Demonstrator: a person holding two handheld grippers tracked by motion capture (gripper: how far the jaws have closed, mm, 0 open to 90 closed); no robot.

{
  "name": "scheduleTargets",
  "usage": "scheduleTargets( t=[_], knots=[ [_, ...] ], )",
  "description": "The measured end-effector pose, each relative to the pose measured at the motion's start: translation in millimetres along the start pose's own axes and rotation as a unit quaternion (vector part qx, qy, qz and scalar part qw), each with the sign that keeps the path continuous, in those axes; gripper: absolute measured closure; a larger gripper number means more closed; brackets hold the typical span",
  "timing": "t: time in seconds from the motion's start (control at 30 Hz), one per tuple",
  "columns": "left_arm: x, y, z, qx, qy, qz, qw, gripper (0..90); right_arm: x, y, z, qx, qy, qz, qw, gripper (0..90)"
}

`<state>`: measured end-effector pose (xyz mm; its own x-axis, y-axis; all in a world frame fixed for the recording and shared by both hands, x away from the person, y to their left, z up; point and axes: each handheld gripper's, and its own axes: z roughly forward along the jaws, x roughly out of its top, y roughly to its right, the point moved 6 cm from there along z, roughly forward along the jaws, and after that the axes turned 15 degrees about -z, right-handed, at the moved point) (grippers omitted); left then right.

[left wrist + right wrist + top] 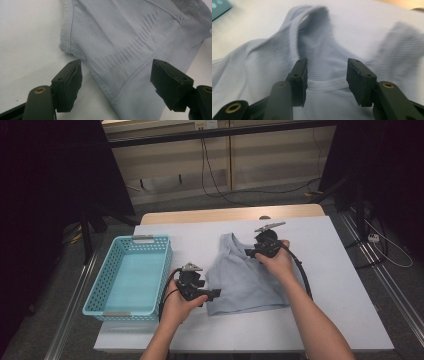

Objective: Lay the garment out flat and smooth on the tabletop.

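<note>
A light blue top lies spread out on my white bench, near the middle. It looks like a tank top with straps, but the far strap is blurry in my right gripper view, so I am only fairly sure of its shape.

My left gripper sits at the near left corner of the top. In my left gripper view its jaws are spread wide. The hem and a seam of the top lie between them and a bit below, and the pads do not press on the cloth.

My right gripper is over the far part of the top, by the neckline. In my right gripper view its jaws stand apart with a gap between them. The pale neck band shows through that gap, and the pads do not pinch it. One strap runs away from the jaws toward the far side.

A blue basket with small holes stands on the bench to the left of the top, just beside my left hand.
</note>
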<state>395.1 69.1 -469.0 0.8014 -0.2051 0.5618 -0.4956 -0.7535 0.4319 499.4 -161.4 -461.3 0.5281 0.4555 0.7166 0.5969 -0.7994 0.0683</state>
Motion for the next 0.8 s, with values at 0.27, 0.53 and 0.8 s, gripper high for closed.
scheduleTargets(
  t=[0.27, 0.53, 0.8],
  knots=[
    [0.8, 0.3, 0.4, -0.001, -0.001, 0.002, 1.0000, 26.0, -12.7, 31.3, -14.3, -0.035, -0.012, 0.022, 0.9991, 53.8],
    [1.1, -1.9, -1.2, 0.001, 0.003, -0.003, 1.0000, 26.0, -31.5, 27.3, -6.1, -0.024, -0.038, 0.015, 0.9989, 70.8],
    [-0.5, -0.4, -0.7, 0.002, 0.002, -0.003, 1.0000, 26.0, -61.7, 18.4, -18.7, -0.019, -0.015, 0.021, 0.9995, 77.7]
  ],
)
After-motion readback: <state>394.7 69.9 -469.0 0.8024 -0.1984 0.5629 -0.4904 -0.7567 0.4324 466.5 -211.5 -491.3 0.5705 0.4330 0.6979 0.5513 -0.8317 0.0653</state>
